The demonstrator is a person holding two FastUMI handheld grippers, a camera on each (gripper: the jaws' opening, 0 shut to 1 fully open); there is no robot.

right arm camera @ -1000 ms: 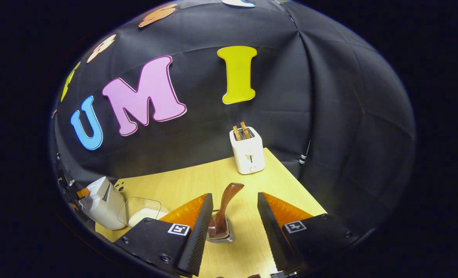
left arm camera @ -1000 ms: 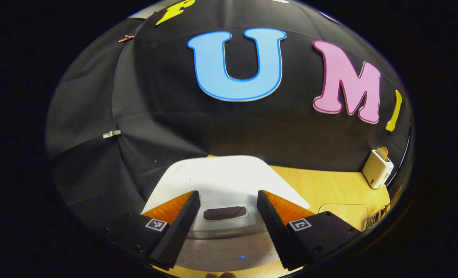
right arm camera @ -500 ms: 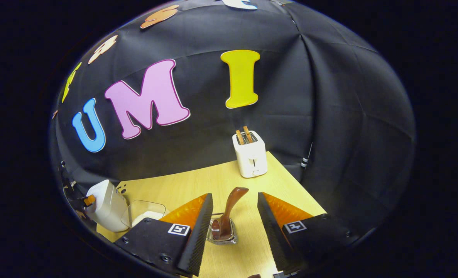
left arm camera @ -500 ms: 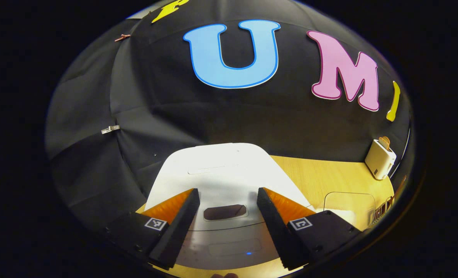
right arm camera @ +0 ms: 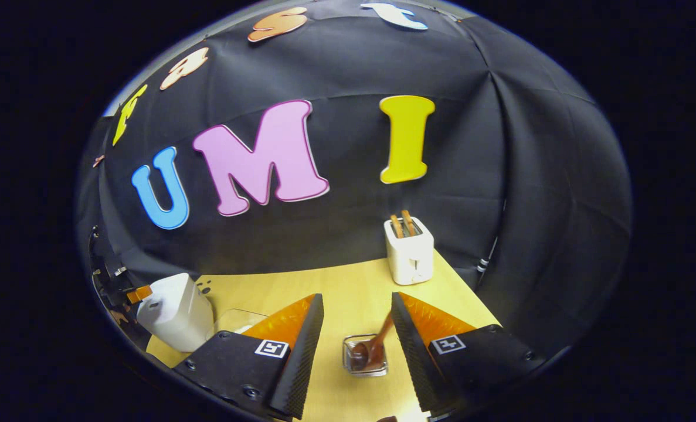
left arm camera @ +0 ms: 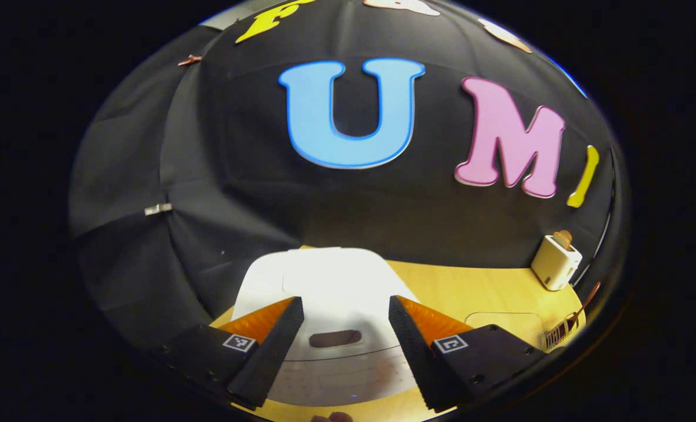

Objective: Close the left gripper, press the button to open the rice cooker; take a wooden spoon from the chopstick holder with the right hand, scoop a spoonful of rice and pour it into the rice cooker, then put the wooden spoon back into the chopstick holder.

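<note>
The white rice cooker point(left arm camera: 330, 281) stands right in front of my left gripper point(left arm camera: 345, 300), lid down, its dark oval button point(left arm camera: 335, 338) showing between the open fingers. Nothing is held there. In the right gripper view the cooker point(right arm camera: 175, 310) sits at the far left. My right gripper point(right arm camera: 357, 296) is open above the small metal chopstick holder point(right arm camera: 364, 362). The brown wooden spoon point(right arm camera: 377, 346) stands in the holder, handle leaning toward the right finger without touching it. A clear rice container point(right arm camera: 236, 320) sits beside the cooker.
A white toaster point(right arm camera: 409, 252) with toast in its slots stands at the back of the yellow wooden table point(right arm camera: 301, 287), near the right edge. The black cloth wall closes the back and both sides. An orange part of the left gripper point(right arm camera: 139, 293) shows beside the cooker.
The right gripper has risen and drawn back, so the holder and spoon look smaller and lower between its fingers. The left gripper has pulled slightly away from the cooker. Both stay open.
</note>
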